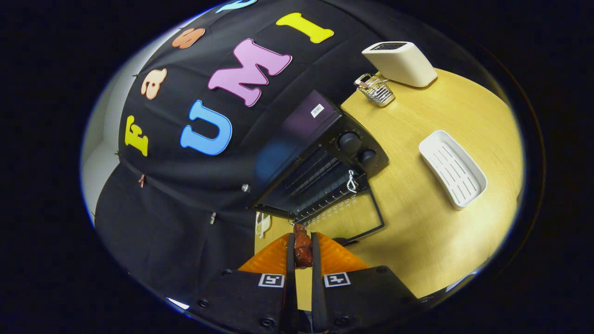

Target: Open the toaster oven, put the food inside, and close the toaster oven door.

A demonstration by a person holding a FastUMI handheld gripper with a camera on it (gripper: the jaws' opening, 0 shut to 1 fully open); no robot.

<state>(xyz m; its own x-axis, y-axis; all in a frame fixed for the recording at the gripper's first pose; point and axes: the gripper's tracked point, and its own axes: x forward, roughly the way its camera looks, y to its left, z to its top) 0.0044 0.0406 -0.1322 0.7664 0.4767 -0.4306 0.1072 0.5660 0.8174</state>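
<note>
Between the two fingers of the tongs [302, 253] sits a piece of dark reddish-brown food [302, 248], pinched from both sides with the fingers drawn close together around it, its top end poking out just past the fingertips. Just ahead of the food stands the black toaster oven [320, 155] on the pale wooden surface [436, 222], against the black cloth wall. Its glass door [352, 218] hangs open, folded down toward the surface, so the dark cavity with its wire rack faces the tongs. Two round knobs [357, 148] sit on the oven's control panel, on the side away from the wall, and a small white label lies on its top. Beside the oven, well apart from it, lies a white slotted tray [452, 169]. Farther beyond, near the far end of the surface, a small wire basket [377, 90] rests just beside a cream-white toaster [401, 62]. A small pale object [262, 223] lies on the surface near the wall, close to the open door
</note>
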